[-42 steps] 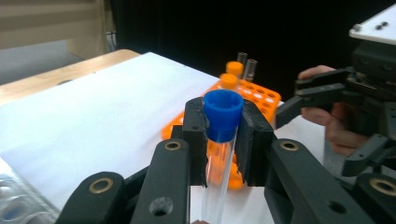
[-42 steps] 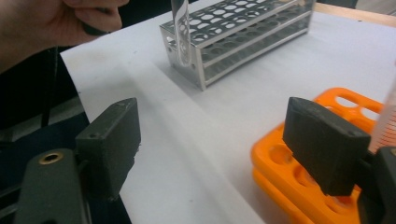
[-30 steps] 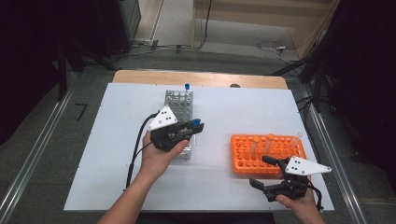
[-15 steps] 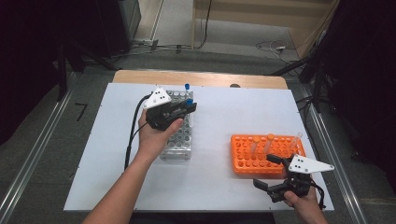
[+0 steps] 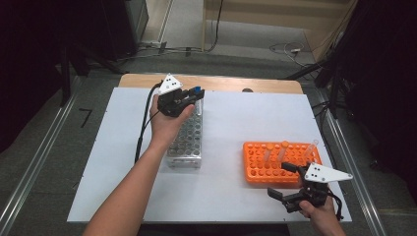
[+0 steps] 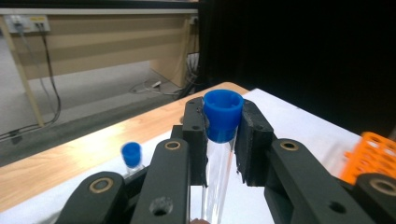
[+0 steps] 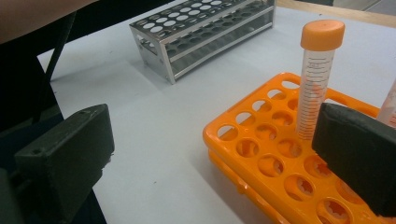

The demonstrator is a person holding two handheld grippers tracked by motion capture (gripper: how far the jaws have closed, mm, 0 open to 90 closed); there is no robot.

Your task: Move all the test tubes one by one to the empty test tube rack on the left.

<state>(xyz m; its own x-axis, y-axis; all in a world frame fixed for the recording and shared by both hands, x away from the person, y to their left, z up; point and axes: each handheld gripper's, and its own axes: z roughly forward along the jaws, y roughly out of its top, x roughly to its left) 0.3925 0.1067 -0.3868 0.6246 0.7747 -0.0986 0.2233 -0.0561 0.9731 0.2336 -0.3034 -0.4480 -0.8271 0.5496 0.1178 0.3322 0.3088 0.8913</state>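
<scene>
over the far end of the metal rack point(image 5: 186, 140), the left gripper point(image 5: 189, 98) is clamped on a clear tube point(image 6: 217, 168) w/ a blue ribbed cap, jaws pinching just under the cap, tube upright. 1 more blue-capped tube point(image 6: 131, 156) stands behind it. 2 racks on the table point(image 5: 231, 123): 1 metal, 1 orange rack point(image 5: 265, 162) w/ 3 orange-capped tubes point(image 7: 317, 74). right gripper point(image 5: 290, 184) near the orange rack, jaws wide apart, holding nothing.

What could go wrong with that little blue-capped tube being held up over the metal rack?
The left gripper pinches the blue-capped tube mostly at its cap, so the clear body might swing or slip out. A second blue-capped tube stands close by and could get knocked. Carried toward the orange rack, it might bump the orange-capped tube.
</scene>
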